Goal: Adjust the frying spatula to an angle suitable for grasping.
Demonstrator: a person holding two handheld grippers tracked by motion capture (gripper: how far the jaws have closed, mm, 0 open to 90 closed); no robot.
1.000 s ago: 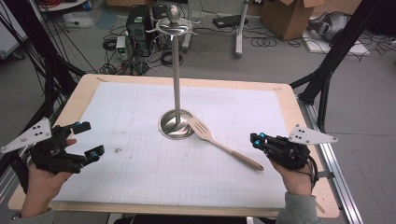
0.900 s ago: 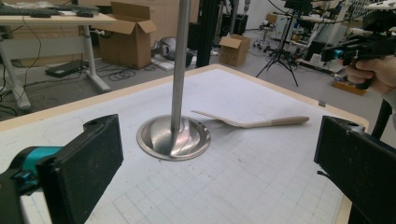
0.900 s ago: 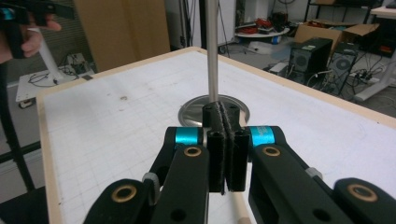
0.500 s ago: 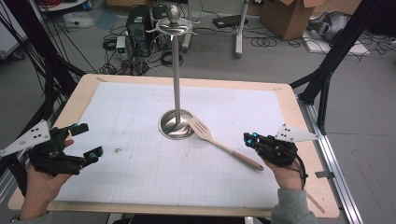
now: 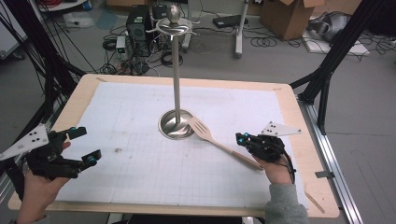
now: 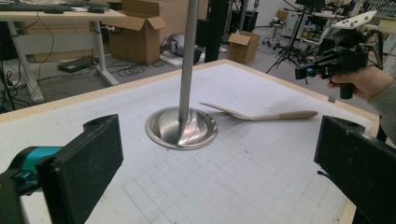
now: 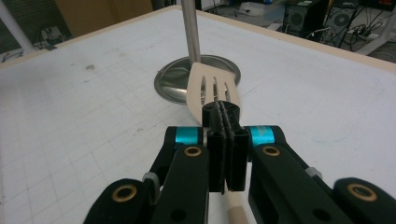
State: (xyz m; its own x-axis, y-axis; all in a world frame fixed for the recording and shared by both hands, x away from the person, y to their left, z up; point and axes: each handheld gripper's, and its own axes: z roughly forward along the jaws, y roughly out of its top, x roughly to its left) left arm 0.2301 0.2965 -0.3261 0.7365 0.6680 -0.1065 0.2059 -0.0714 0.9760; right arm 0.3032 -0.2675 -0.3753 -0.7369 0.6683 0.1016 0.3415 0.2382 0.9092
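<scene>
A pale wooden slotted spatula is lying flat on the white gridded mat, its slotted blade resting against the rim of the round base of a tall polished metal utensil stand at the middle of the table. From the stand's base the spatula is running out toward four o'clock, handle end nearest the person.

The right gripper is hovering just over that handle, at about four o'clock from the stand. In the right gripper view its two black jaws are pressed flat together with nothing between them, and the handle is passing underneath them, not inside them. So the spatula is not being held; as far as I can judge, no grasp has begun.

The left gripper is sitting well apart from all this, near the table's eight o'clock edge, with its jaws standing wide apart and empty. In the left gripper view it is looking across at the stand's base.

The hooks at the top of the stand are hanging bare. If the aim is to hang the spatula there, which I am only guessing, everything is left: opening the right jaws, closing on the handle, lifting and hooking.
</scene>
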